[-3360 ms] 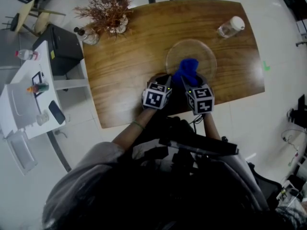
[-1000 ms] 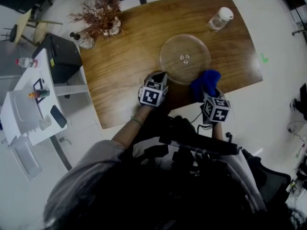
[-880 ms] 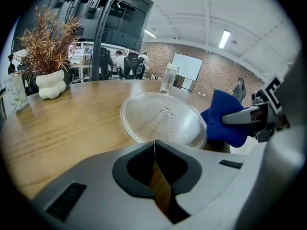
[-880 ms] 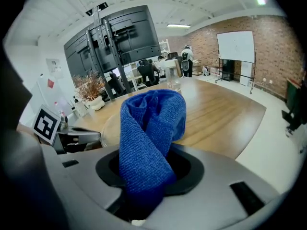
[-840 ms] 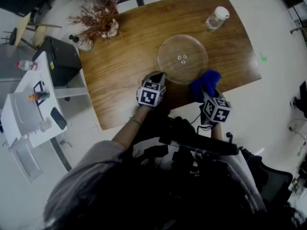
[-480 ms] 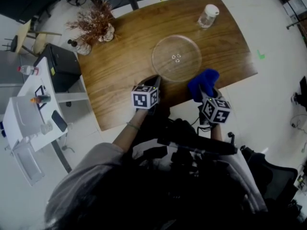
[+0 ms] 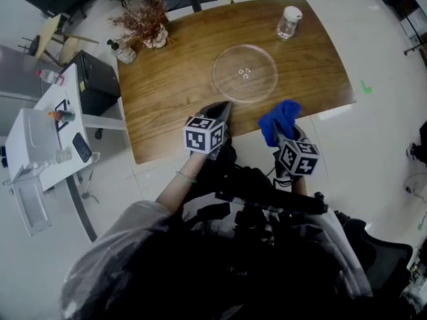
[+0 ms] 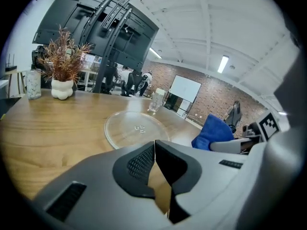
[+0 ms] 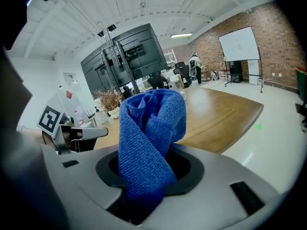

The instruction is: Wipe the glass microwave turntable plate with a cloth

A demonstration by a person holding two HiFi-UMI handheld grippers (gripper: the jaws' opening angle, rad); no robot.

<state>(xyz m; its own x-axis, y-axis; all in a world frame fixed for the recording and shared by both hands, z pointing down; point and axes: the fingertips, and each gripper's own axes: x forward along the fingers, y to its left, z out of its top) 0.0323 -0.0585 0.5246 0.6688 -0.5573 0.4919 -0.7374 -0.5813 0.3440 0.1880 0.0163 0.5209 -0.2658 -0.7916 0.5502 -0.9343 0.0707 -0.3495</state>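
Observation:
The clear glass turntable plate point(image 7: 245, 73) lies flat on the wooden table point(image 7: 167, 85), also seen in the left gripper view as the plate point(image 8: 136, 129). My right gripper point(image 7: 279, 131) is shut on a blue cloth point(image 7: 280, 117), held off the table's near edge, right of the plate; the cloth point(image 9: 149, 143) sticks up bunched between the jaws. My left gripper point(image 7: 220, 109) is shut and empty over the table's near edge, just short of the plate, its jaws touching point(image 8: 154, 150).
A lidded glass jar point(image 7: 288, 21) stands at the table's far right. A dried plant in a white vase point(image 7: 148, 24) and a small bottle point(image 7: 124, 51) sit at the far left corner. A white side table point(image 7: 37, 135) with small items and a black box point(image 7: 95, 81) stand to the left.
The cloth was on the plate 3.4 s ago; my right gripper has since carried it off to the right and back past the table edge. The left gripper drew back slightly.

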